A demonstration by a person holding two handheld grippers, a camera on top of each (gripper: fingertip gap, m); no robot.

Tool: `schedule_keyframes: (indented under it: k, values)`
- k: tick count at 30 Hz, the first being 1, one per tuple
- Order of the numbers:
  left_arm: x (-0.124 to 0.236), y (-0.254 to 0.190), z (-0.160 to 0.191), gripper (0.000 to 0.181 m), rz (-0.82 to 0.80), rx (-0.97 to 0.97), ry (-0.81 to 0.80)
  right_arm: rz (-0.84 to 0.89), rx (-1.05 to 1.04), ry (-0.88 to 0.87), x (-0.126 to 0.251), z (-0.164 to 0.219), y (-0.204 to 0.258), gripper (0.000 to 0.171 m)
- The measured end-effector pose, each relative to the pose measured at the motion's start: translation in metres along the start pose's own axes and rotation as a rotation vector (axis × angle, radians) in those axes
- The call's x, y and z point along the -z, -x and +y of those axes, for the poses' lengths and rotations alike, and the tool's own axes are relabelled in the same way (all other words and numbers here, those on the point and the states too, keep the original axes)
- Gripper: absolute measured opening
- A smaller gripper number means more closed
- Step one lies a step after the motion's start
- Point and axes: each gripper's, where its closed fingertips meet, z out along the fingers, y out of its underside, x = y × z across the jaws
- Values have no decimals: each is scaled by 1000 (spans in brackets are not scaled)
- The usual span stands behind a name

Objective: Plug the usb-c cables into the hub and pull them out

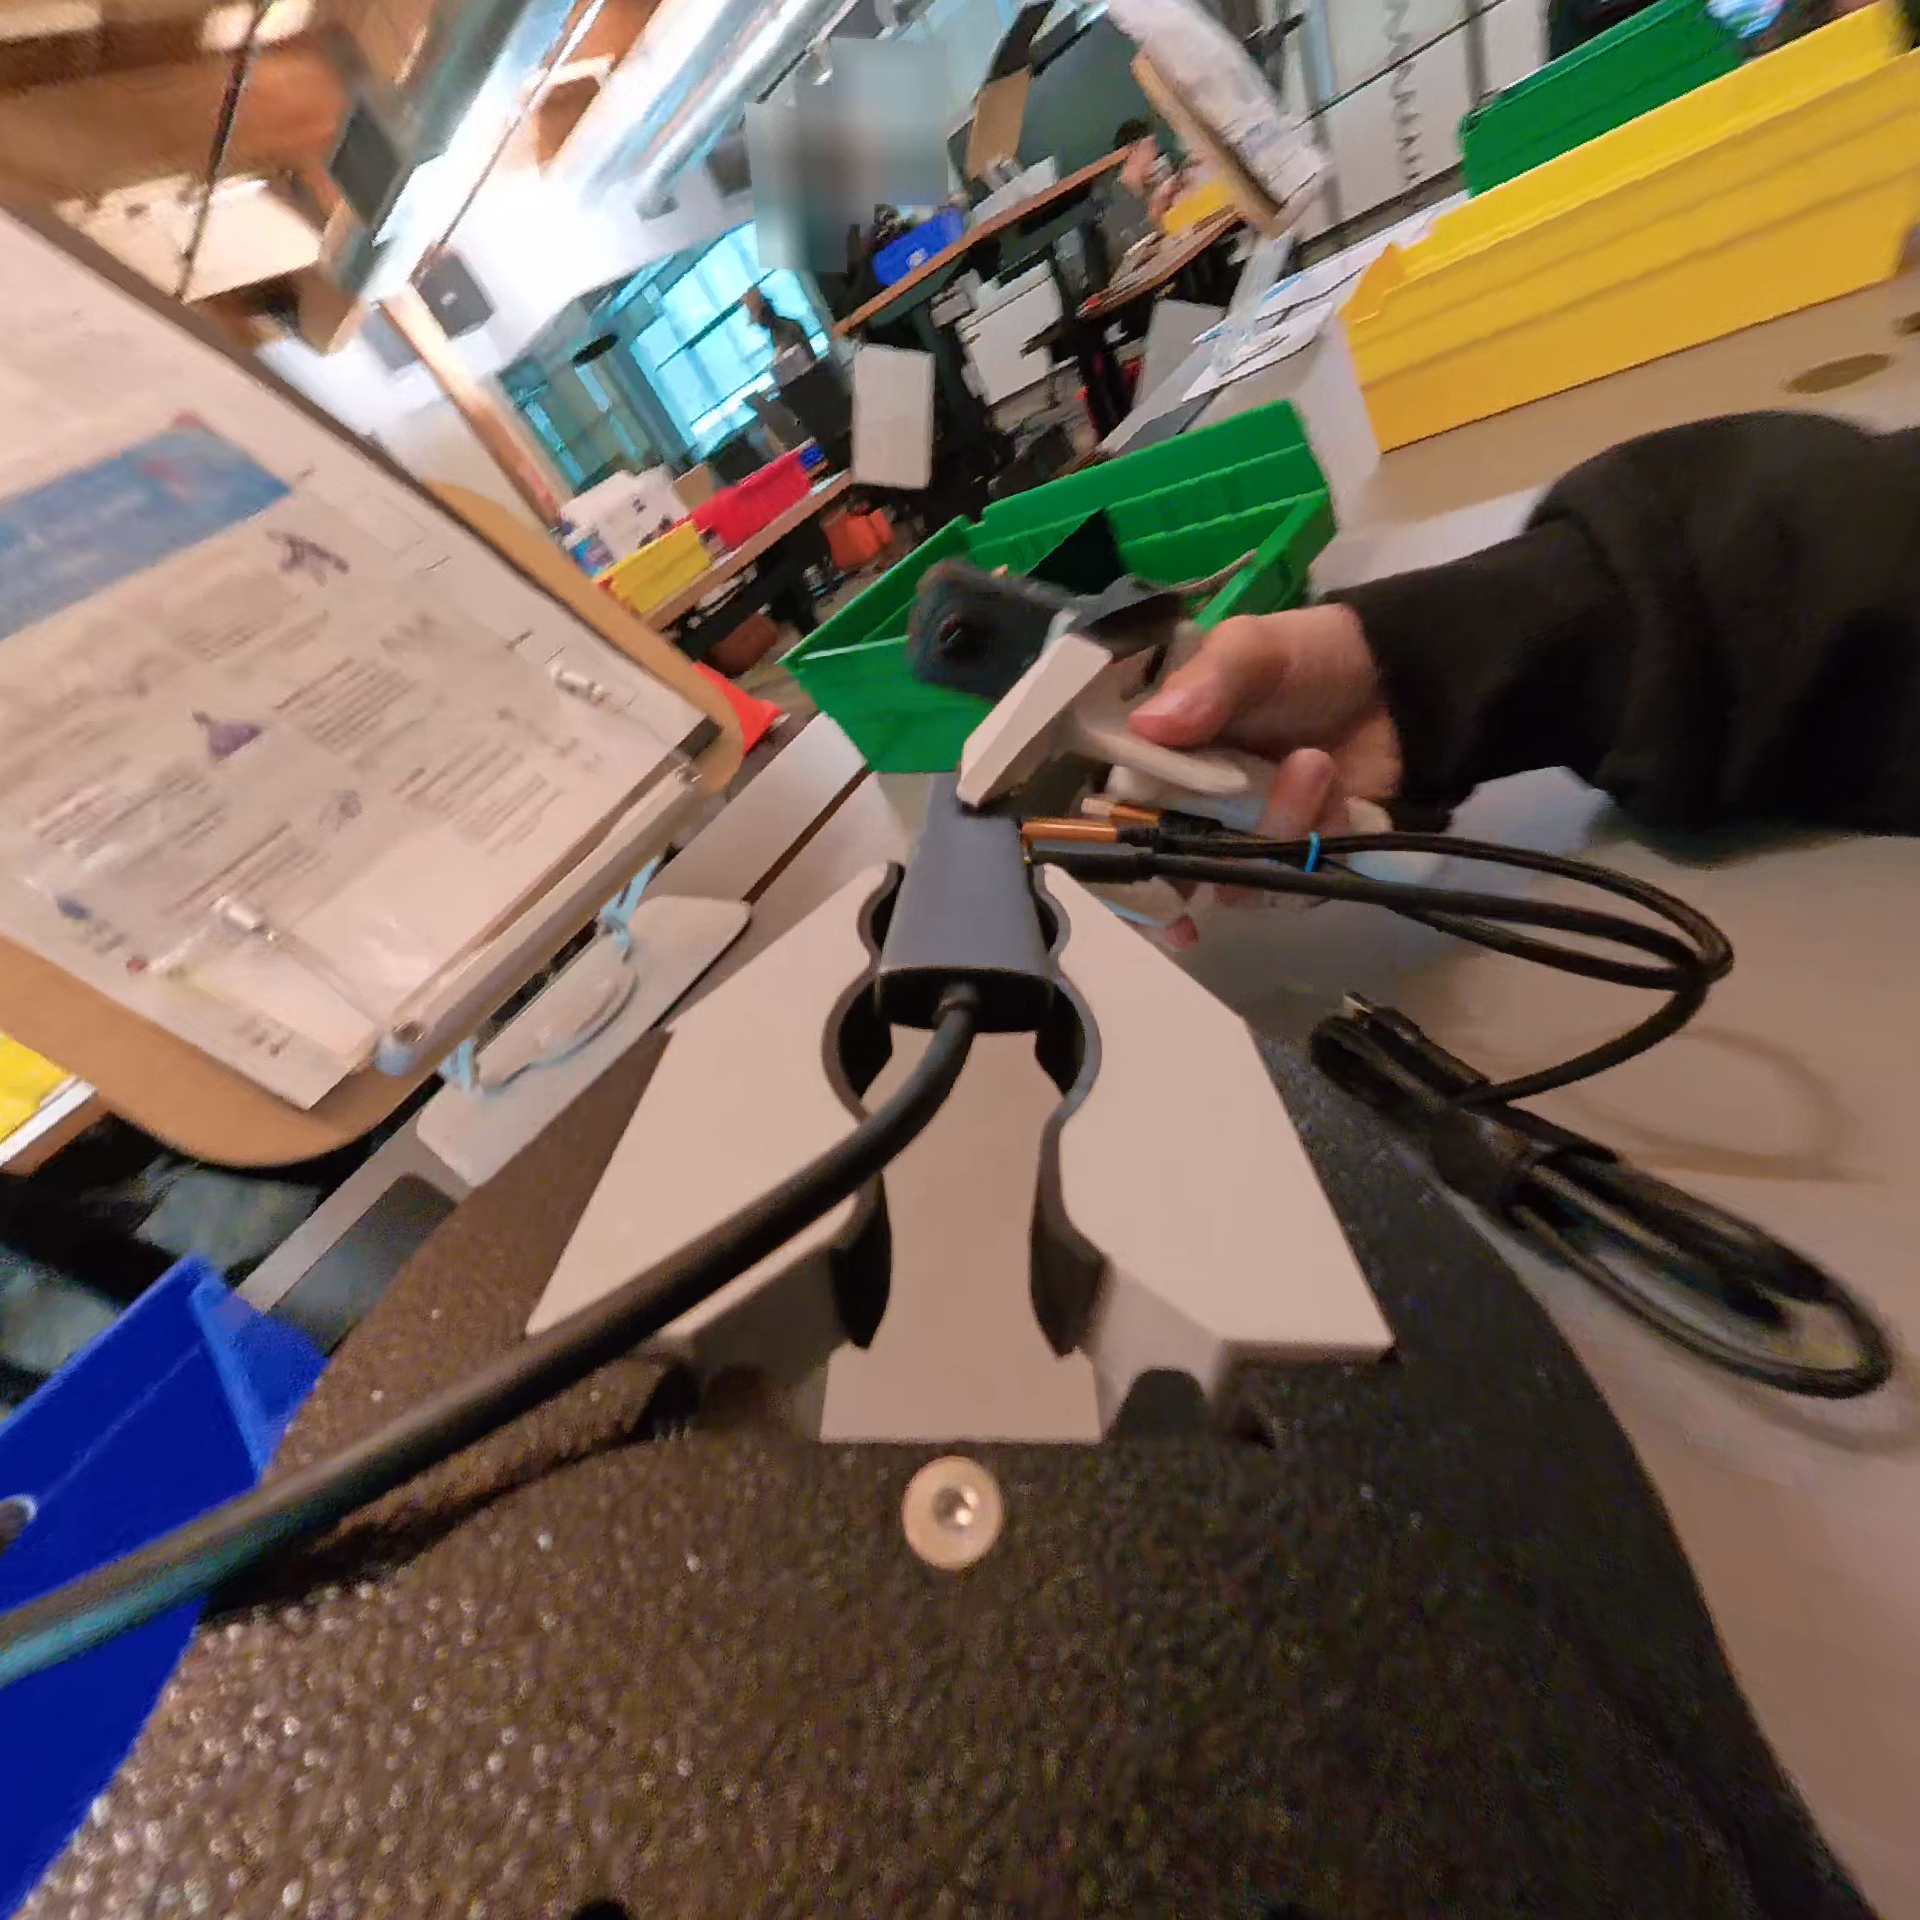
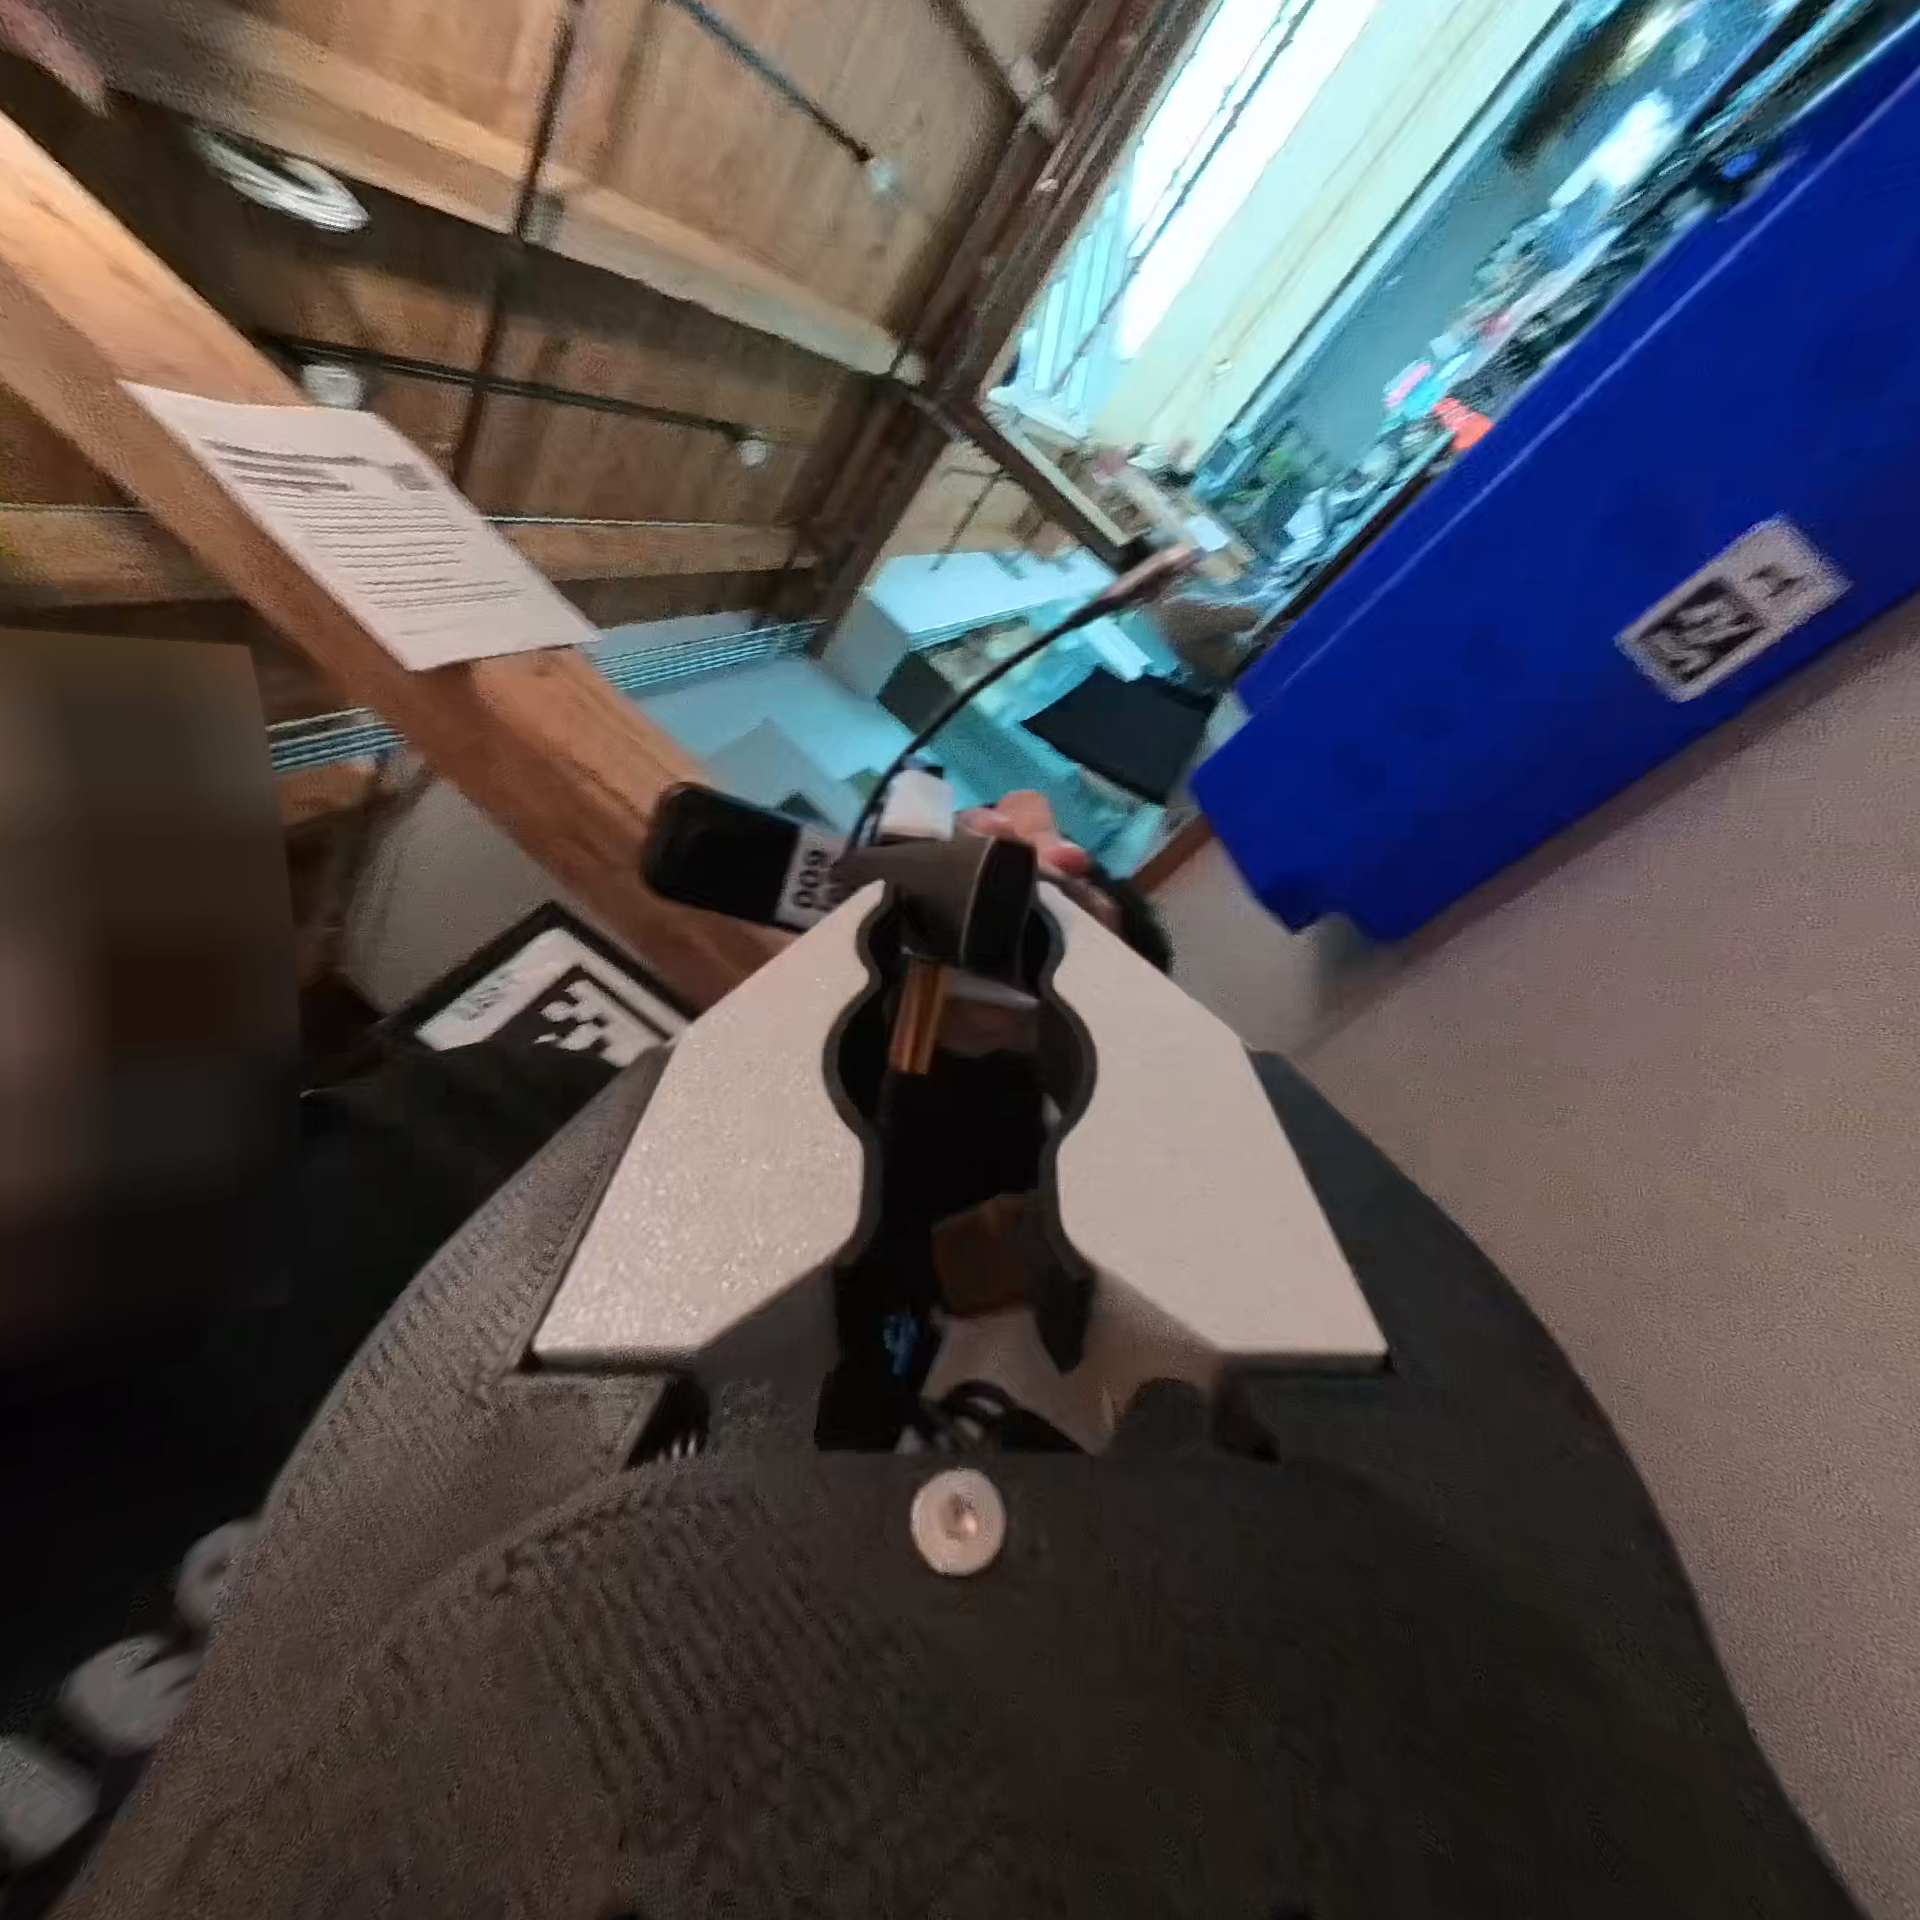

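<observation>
In the left wrist view my left gripper (image 1: pixel 961 894) is shut on the dark grey hub (image 1: pixel 961 904). The hub's own black cable (image 1: pixel 727 1257) runs out toward the lower left. A hand in a black sleeve holds my right gripper (image 1: pixel 1049 805) at the hub's far end. Black usb-c cables with copper-coloured plugs (image 1: pixel 1070 831) reach the hub's right side there; I cannot tell whether one is seated. Their slack loops over the table (image 1: pixel 1621 935). In the right wrist view my right gripper (image 2: pixel 961 925) is shut on a copper-coloured plug (image 2: pixel 920 1023) pointed at the hub (image 2: pixel 987 894).
A green bin (image 1: pixel 1039 582) stands just behind the hub and yellow bins (image 1: pixel 1610 260) at the far right. A document stand (image 1: pixel 312 727) leans at the left, with a blue bin (image 1: pixel 104 1455) below it. A bundled black cable (image 1: pixel 1558 1174) lies at the right. A blue bin (image 2: pixel 1558 623) shows in the right wrist view.
</observation>
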Motion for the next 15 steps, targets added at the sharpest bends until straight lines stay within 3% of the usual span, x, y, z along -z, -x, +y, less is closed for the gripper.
schedule_keyframes:
  k: [3,7,9,11,13,15]
  values:
    - [-6,29,12,21,-145,72,28,320,297,-24,11,-17,-27,64]
    - [-13,66,36,21,-319,205,54,591,850,-53,19,-41,-20,80]
    - [-15,76,44,21,-387,252,47,667,995,-54,15,-45,-14,74]
    - [-18,79,45,21,-411,264,40,719,1003,-38,8,-43,-17,70]
    - [-16,80,45,21,-448,245,31,761,991,1,5,-37,-26,50]
    - [-13,78,47,21,-459,232,12,766,1008,30,2,-31,-32,41]
